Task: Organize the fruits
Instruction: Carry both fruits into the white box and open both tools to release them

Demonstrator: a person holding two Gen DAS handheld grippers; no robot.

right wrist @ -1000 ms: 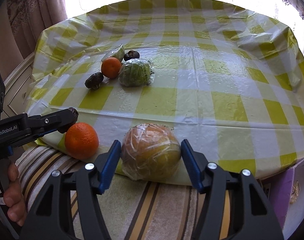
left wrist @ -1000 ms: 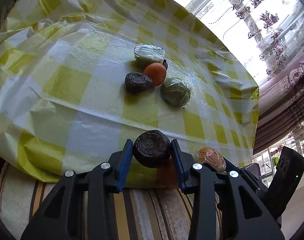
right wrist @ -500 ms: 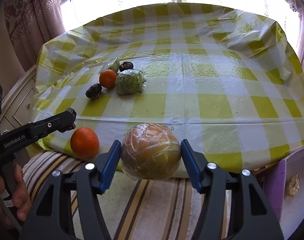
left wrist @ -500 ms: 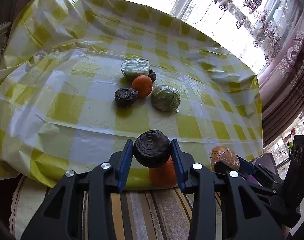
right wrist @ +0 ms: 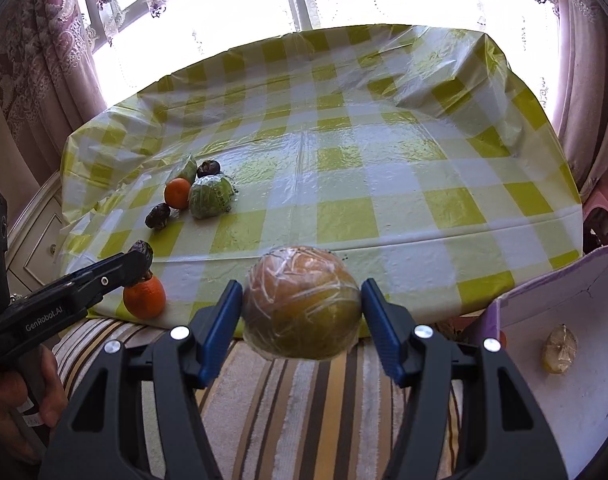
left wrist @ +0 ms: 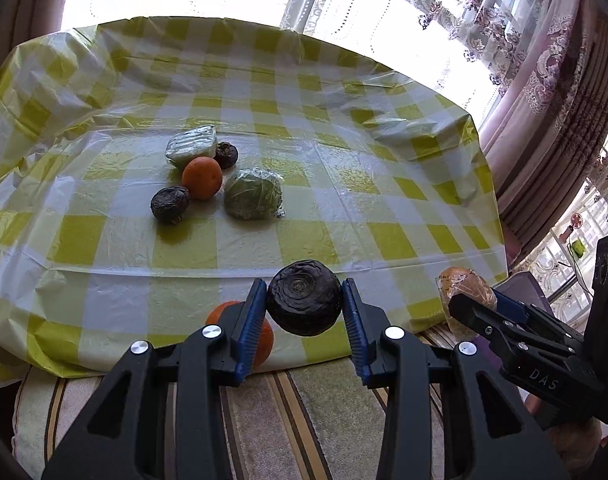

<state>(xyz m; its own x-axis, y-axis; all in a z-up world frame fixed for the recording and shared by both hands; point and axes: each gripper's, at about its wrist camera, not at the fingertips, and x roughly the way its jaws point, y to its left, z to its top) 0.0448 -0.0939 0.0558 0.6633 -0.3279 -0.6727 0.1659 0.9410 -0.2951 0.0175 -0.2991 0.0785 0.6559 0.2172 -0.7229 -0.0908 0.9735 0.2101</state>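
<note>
Both grippers carry fruit above the near edge of the counter. Left gripper (left wrist: 304, 309) has its blue pads pressed on either side of a dark wrinkled fruit (left wrist: 304, 298), which hangs clear of the checked yellow tablecloth (left wrist: 343, 184). Right gripper (right wrist: 302, 308) is clamped on a plastic-wrapped yellow-orange fruit (right wrist: 302, 307), wider than the dark one, also lifted off the cloth. In the right wrist view the left gripper shows from the side at the left, held by a hand (right wrist: 20, 408).

Just below the left gripper, an orange (right wrist: 144, 297) sits at the near edge of the counter, where the cloth hangs over a striped cushion (right wrist: 288, 400).

Toward the far left part of the counter lies a cluster of five pieces. A second orange (left wrist: 202, 178) is in the middle of it. A wrapped green fruit (left wrist: 254, 199) lies just to its right, and a wrapped pale piece (left wrist: 192, 151) lies behind it. A dark fruit (left wrist: 226, 155) touches that pale piece on its right. Another dark fruit (left wrist: 170, 209) lies at the near left of the cluster.

At the right of the right wrist view stands an open box (right wrist: 563, 380) beside the counter, with one wrapped yellowish piece (right wrist: 559, 349) inside.
</note>
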